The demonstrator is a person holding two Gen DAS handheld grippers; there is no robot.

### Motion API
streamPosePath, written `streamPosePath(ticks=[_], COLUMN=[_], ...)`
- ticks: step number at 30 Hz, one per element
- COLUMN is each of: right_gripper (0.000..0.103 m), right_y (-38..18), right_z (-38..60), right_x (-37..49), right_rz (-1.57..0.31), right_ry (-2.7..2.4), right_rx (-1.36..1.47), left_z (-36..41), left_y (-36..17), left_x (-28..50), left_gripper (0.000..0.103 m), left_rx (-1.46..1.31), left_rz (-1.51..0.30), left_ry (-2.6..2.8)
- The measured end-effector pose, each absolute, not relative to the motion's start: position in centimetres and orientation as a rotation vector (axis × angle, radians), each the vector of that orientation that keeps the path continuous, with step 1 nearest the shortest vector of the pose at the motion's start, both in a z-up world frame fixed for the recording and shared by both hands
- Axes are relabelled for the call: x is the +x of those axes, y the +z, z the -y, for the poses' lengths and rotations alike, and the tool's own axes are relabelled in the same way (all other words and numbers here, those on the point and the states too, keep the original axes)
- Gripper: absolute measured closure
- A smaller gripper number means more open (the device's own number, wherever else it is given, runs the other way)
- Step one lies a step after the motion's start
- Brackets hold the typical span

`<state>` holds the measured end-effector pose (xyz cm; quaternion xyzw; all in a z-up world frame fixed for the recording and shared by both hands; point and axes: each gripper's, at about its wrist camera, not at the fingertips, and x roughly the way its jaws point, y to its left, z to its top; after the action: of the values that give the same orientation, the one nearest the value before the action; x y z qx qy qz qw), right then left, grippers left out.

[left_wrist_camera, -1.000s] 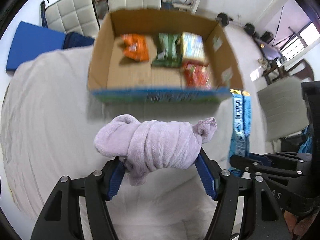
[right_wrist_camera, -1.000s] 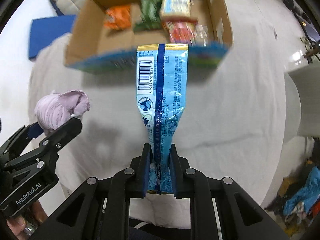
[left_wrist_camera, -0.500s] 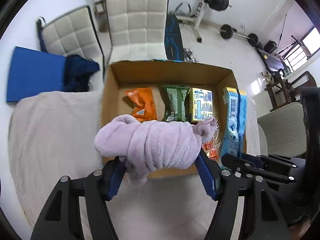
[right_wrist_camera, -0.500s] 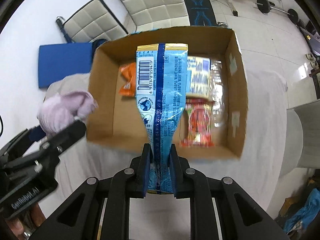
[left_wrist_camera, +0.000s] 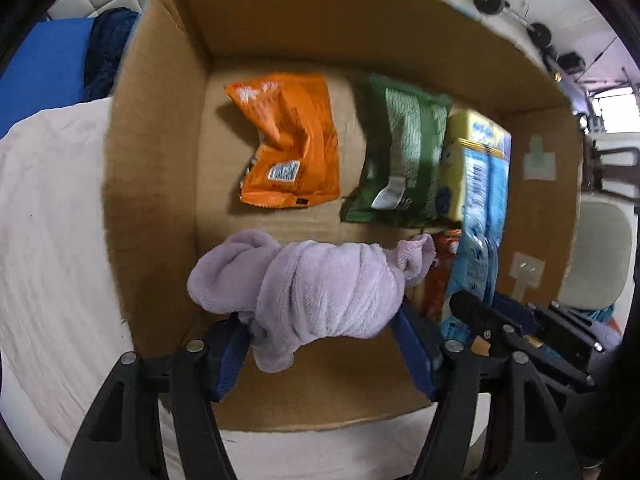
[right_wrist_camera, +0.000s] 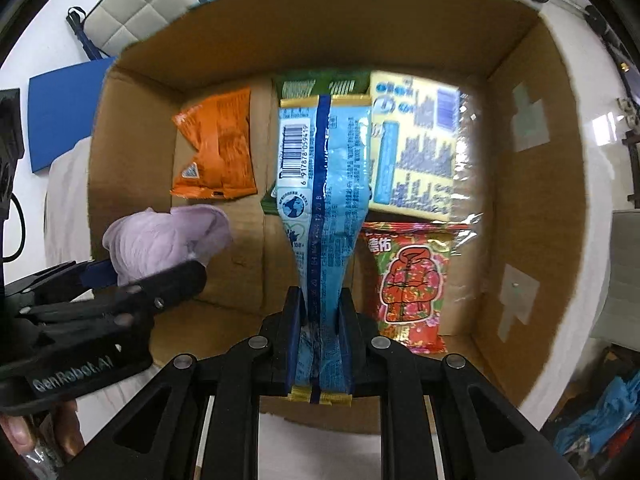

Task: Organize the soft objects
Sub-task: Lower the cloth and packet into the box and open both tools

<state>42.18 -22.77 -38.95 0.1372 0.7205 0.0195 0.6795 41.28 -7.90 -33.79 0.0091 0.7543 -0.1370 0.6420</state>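
My left gripper (left_wrist_camera: 320, 344) is shut on a rolled lilac towel (left_wrist_camera: 320, 288) and holds it over the front left of an open cardboard box (left_wrist_camera: 148, 160). It also shows in the right wrist view (right_wrist_camera: 160, 240). My right gripper (right_wrist_camera: 319, 312) is shut on a light blue snack packet (right_wrist_camera: 324, 184) and holds it upright over the box's middle (right_wrist_camera: 520, 200). The packet shows at the right of the left wrist view (left_wrist_camera: 480, 240).
In the box lie an orange packet (left_wrist_camera: 292, 140), a green packet (left_wrist_camera: 400, 152), a yellow-blue pack (right_wrist_camera: 416, 144) and a red packet (right_wrist_camera: 412, 280). The box stands on a white cloth (left_wrist_camera: 52, 220). White chairs (right_wrist_camera: 132, 8) and a blue mat (left_wrist_camera: 40, 68) lie beyond.
Both grippers have moved forward and down from above the near cloth to over the box. Each keeps its hold on its item.
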Motion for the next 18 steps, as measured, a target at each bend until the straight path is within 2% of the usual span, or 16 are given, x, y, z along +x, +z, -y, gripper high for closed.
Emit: streamPosePath(ticks=[6,8,13,17,18], right_gripper=[0.079,0.074,0.049,0.048,0.048], right_y=[-41.7,-42.1,-42.0,-40.4,-40.0], right_z=[23.9,24.4,25.5,26.3,26.5], right_x=[42.9,42.9,42.7,42.2,42.0], right_rz=[-1.691,-1.700,-1.699,-1.686,-1.681], right_ry=[0.056,0.055,0.046,0.043,0.042], right_rx=[0.324,0.329,0.319,0.293,0.290], left_z=[8.5,8.6,8.8,8.8,8.8], left_y=[-35.2,-35.3,-34.7,-33.3,-32.8], left_x=[41.3,41.3,41.0,40.9,40.7], left_gripper=[0.033,0.032,0.032,0.031,0.027], left_rx=[0.026,0.019,0.049,0.052,0.049], left_rz=[-1.775,-1.786,-1.756,-1.718,-1.702], left_ry=[-0.307,-0.307,-0.295,-0.290,-0.288])
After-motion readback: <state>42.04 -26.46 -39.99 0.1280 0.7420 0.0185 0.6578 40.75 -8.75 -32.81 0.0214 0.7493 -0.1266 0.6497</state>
